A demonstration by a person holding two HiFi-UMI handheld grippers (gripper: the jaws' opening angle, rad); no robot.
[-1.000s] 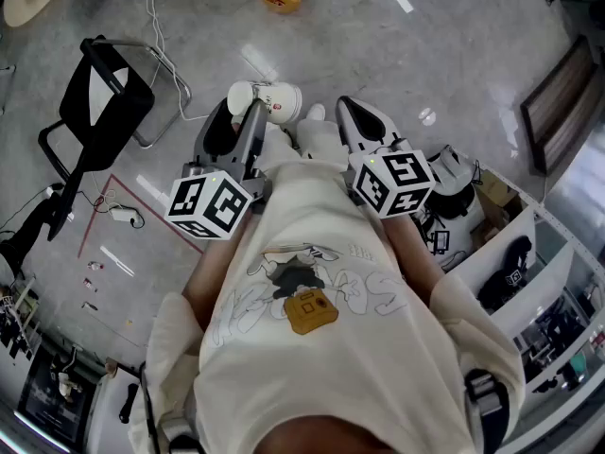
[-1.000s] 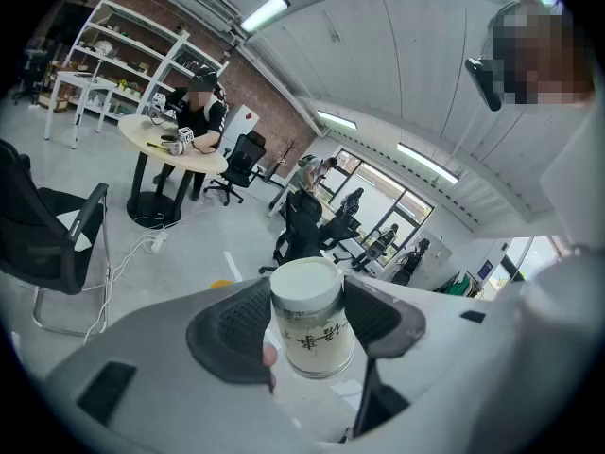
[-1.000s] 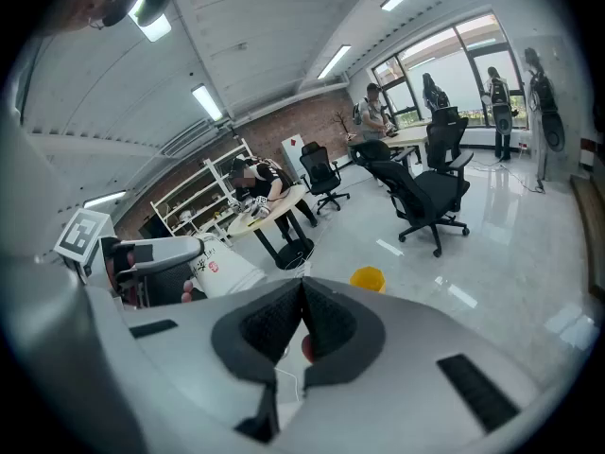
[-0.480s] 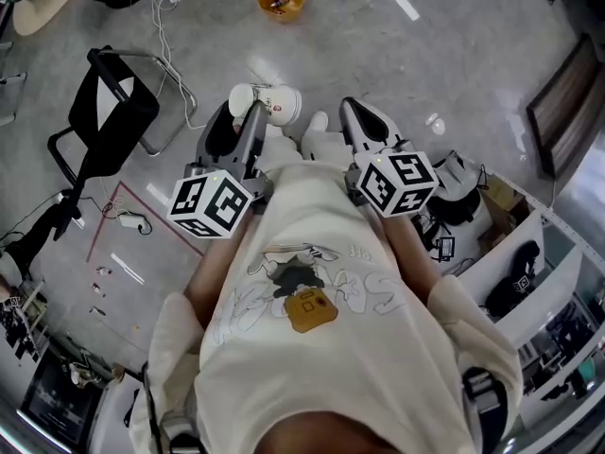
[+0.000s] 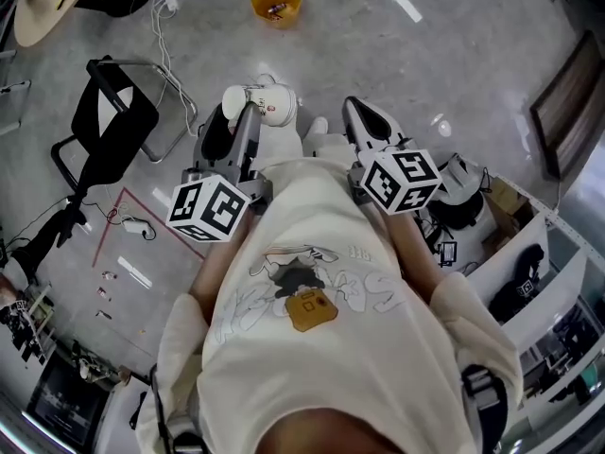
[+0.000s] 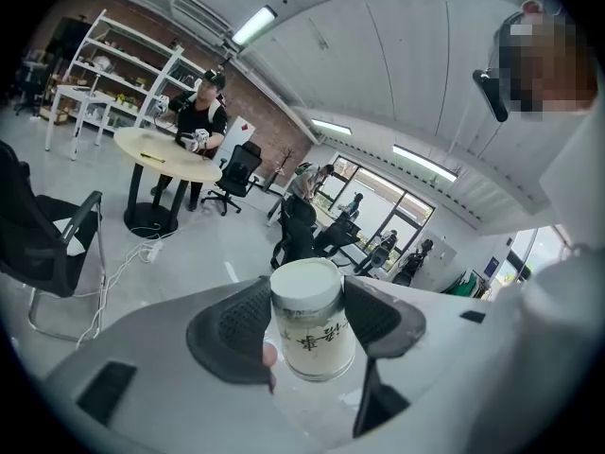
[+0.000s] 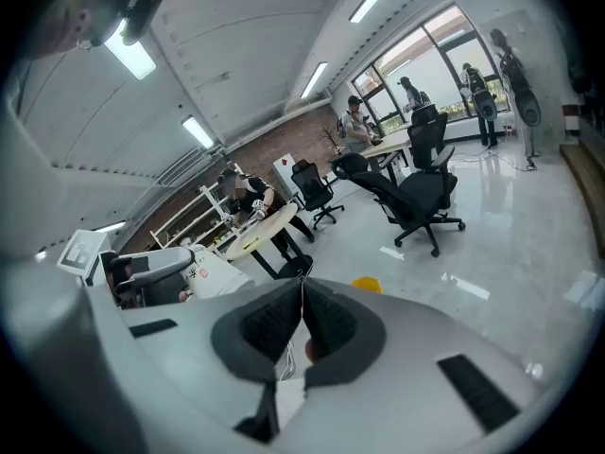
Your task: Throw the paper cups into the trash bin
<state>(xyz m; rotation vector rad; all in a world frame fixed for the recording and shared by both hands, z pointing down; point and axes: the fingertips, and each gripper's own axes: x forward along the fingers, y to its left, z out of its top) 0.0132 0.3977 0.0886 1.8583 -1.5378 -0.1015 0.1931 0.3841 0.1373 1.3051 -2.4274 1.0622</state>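
Observation:
A white paper cup (image 5: 267, 102) with red print lies on its side between the jaws of my left gripper (image 5: 241, 113), held in front of the person's chest. In the left gripper view the cup (image 6: 310, 324) fills the gap and both pads press on it, so the left gripper (image 6: 307, 293) is shut on it. My right gripper (image 5: 355, 112) is held level beside it, to the right, with its jaws closed together and nothing between them (image 7: 302, 289). A yellow trash bin (image 5: 276, 1) stands on the floor far ahead, and shows small past the right jaws, yellow bin (image 7: 367, 284).
A black chair (image 5: 115, 121) stands at the left with white cables trailing past it. A round table (image 5: 43, 8) is at the top left, and white shelving (image 5: 529, 263) with dark items at the right. Office chairs (image 7: 416, 192) and people at desks are farther off.
The left gripper with the cup has shifted slightly left, and the floor and chair have slid a little in the view. The right gripper keeps its place.

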